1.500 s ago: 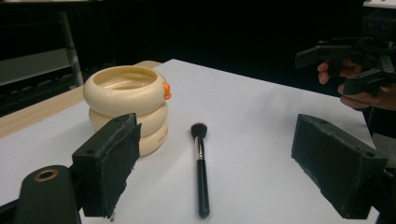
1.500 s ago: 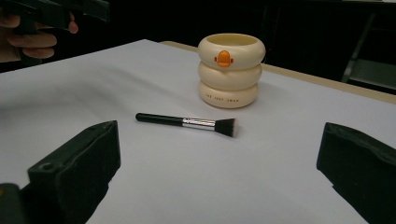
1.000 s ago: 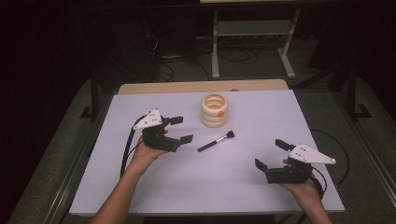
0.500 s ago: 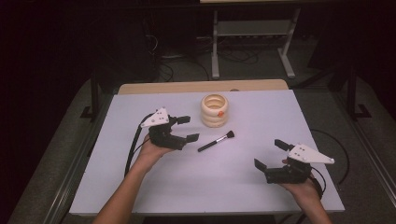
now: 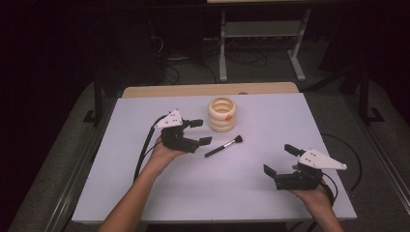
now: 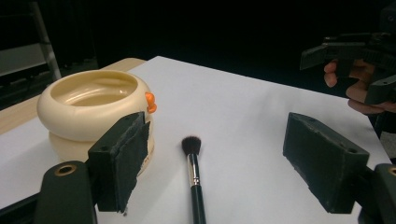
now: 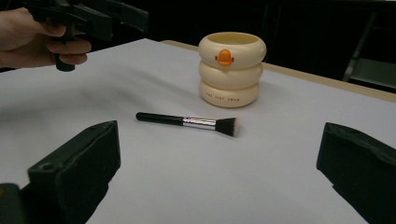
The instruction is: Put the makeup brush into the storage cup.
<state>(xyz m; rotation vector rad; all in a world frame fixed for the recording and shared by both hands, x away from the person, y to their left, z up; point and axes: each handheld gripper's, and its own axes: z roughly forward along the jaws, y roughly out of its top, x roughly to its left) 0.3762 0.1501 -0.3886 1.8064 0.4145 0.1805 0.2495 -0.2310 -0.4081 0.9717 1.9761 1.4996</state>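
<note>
A black-handled makeup brush lies flat on the white table, its bristles pointing toward a cream ringed cup with an orange duck beak. My left gripper hovers just left of the brush handle's end. It is open; its jaws have just been closing a little, and nothing is pressed between them. In the left gripper view the brush lies ahead between the jaws and the cup stands at left. My right gripper rests open near the front right, facing the brush and the cup.
A tan board edge runs along the table's back. Behind it stands a metal shelf frame, with cables on the dark floor. Each gripper trails a black cable over the table.
My left hand has carried its gripper to the right, closer to the brush handle and the cup. The right gripper, brush and cup have stayed where they were.
</note>
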